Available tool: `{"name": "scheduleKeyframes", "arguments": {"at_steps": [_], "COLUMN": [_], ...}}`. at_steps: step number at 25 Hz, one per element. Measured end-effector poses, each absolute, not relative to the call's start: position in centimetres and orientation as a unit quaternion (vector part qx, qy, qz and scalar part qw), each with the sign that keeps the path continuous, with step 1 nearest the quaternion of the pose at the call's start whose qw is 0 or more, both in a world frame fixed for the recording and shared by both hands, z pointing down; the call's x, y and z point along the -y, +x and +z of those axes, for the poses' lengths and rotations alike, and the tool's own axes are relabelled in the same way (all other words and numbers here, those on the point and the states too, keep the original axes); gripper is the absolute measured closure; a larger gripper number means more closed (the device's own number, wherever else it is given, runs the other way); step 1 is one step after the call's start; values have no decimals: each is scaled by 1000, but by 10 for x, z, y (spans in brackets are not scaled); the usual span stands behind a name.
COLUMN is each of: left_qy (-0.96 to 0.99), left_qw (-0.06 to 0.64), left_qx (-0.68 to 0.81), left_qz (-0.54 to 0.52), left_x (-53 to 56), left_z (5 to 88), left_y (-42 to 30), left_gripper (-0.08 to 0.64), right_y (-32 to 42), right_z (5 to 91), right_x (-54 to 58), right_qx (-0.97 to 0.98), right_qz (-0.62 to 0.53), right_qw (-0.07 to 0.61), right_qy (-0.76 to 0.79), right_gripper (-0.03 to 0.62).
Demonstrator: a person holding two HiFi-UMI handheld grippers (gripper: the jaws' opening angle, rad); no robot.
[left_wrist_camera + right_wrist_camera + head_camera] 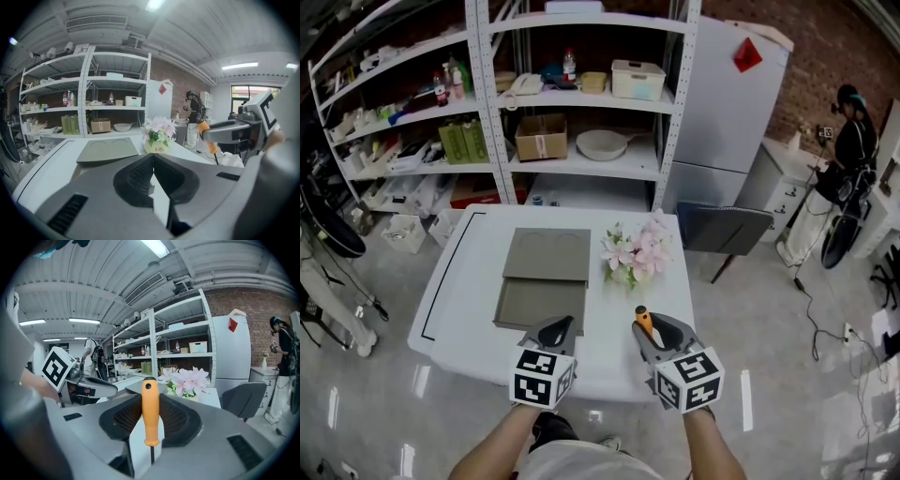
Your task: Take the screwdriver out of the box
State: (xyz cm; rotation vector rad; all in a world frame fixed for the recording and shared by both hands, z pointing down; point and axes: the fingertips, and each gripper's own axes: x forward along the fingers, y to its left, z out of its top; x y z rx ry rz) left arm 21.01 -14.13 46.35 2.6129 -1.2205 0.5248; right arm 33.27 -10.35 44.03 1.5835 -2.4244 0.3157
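While upright, screwdriver [150, 414] within right claw [151, 395]

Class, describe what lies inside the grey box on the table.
The uncovered near half of the box shows only bare grey floor. Its lid covers the far half, so that part cannot be seen.

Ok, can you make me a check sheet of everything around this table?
Surface: white table, black line near its left edge.
Job's things: orange-handled screwdriver, out of the grey box; box lid looks slid back.
Clutter: flower pot right of the box.
Grippers: left gripper fingers together, empty; right gripper shut on the screwdriver.
Cables: black cable on the floor, right.
Surroundings: shelves, fridge, chair, a person standing at the far right.
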Motion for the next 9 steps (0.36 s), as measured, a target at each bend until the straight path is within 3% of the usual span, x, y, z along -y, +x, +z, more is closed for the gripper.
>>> {"name": "scheduleKeyframes", "arguments": {"at_steps": [9], "left_qy": [888], "left_qw": [105], "left_qx": [408], "left_qz": [185], "left_x": [137], "left_z": [467], "left_y": [210], "left_gripper": [555], "right_y": [330], "right_z": [441], "right_x": [99], "right_qx": [827], "right_qz": [106], "right_qw": [117], "right_qy": [539], "right_gripper": [472]}}
